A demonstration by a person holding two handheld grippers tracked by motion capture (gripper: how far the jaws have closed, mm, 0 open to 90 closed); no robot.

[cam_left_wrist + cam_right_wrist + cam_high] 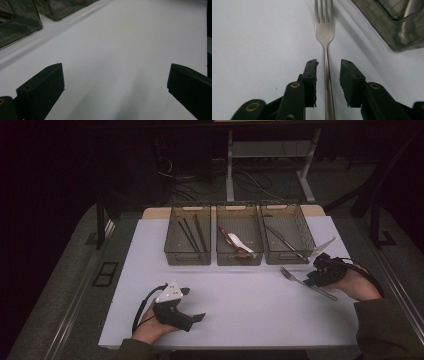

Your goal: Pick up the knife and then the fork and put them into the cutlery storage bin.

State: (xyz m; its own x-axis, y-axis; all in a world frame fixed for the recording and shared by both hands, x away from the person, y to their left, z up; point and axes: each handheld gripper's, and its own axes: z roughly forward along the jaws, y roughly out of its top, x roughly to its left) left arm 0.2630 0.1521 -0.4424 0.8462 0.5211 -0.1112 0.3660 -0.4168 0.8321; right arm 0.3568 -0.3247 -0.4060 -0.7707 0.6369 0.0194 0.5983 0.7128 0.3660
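Right gripper [328, 83]: jaws stand narrow, one on each side of the fork [325, 27] handle. A thin gap shows between each pad and the handle in the right gripper view, so the pads do not yet press on the metal. The fork lies flat on the white table [240, 305], tines pointing away from the gripper.

High view: the right gripper [320, 272] sits low over the middle of the fork [295, 277], near the table's right edge, held by the right hand [357, 285]. The fork rests just in front of the right bin [287, 240], tines toward the table's centre, handle end sticking out beyond the gripper toward the person. The corner of that bin [397, 37] shows at the upper right of the right gripper view, apart from the fork.

Left gripper [185, 312]: jaws wide apart, nothing between them. In the left gripper view the two black pads stand at the frame's far sides with bare table [120, 55] between. It rests near the table's front left, held by the left hand [150, 327], well apart from the fork.

Three grey bins stand in a row at the back: left bin [187, 240] with dark sticks, middle bin [239, 240] with red and white utensils, right bin with metal cutlery.
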